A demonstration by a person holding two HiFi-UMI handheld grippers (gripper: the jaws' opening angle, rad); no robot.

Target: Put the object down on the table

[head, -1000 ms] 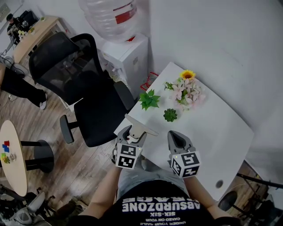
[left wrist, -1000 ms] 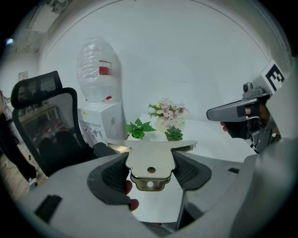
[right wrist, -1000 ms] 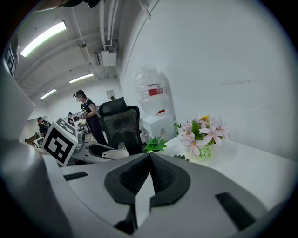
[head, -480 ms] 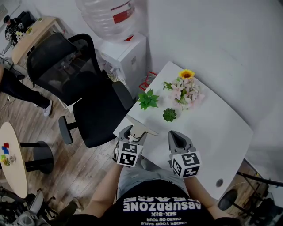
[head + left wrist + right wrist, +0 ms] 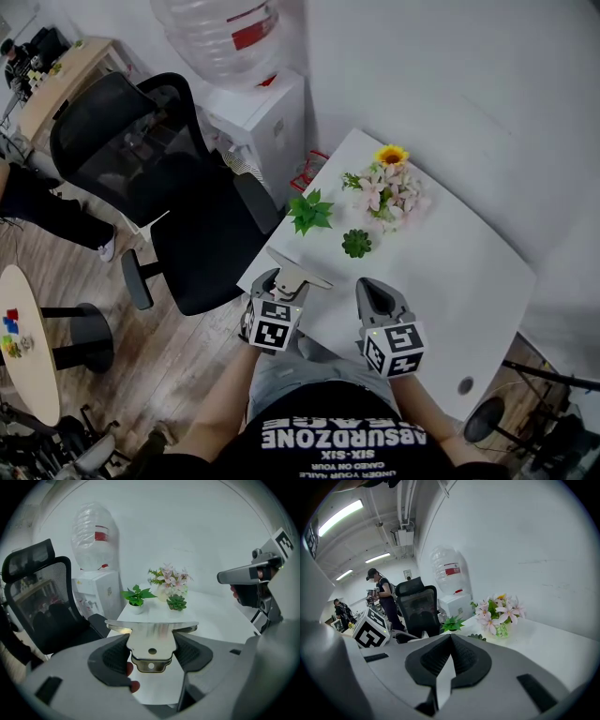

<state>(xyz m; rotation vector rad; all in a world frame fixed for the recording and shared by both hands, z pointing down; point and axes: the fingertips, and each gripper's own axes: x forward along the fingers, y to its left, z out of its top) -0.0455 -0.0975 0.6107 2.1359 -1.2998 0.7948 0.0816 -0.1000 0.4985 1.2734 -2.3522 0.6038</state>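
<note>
A flat silver metal bracket [image 5: 151, 641] with a wide curved top edge and a small hole is clamped between the dark pads of my left gripper [image 5: 151, 654]. In the head view that bracket [image 5: 296, 272] sticks out of the left gripper [image 5: 279, 292] above the near left corner of the white table [image 5: 450, 272]. My right gripper [image 5: 373, 298] hovers beside it over the table's near edge, shut with nothing between its pads [image 5: 464, 660]. The left gripper's marker cube [image 5: 371, 628] shows at the left of the right gripper view.
On the table stand a small leafy plant [image 5: 309, 212], a little succulent [image 5: 356, 244] and a vase of pink and yellow flowers [image 5: 392, 187]. A black office chair [image 5: 178, 206] and a water dispenser [image 5: 258, 103] stand left of the table. People stand in the background.
Both grippers have stayed almost still over the table's near edge, with the bracket held. The head view has shifted slightly and a person at the left has moved.
</note>
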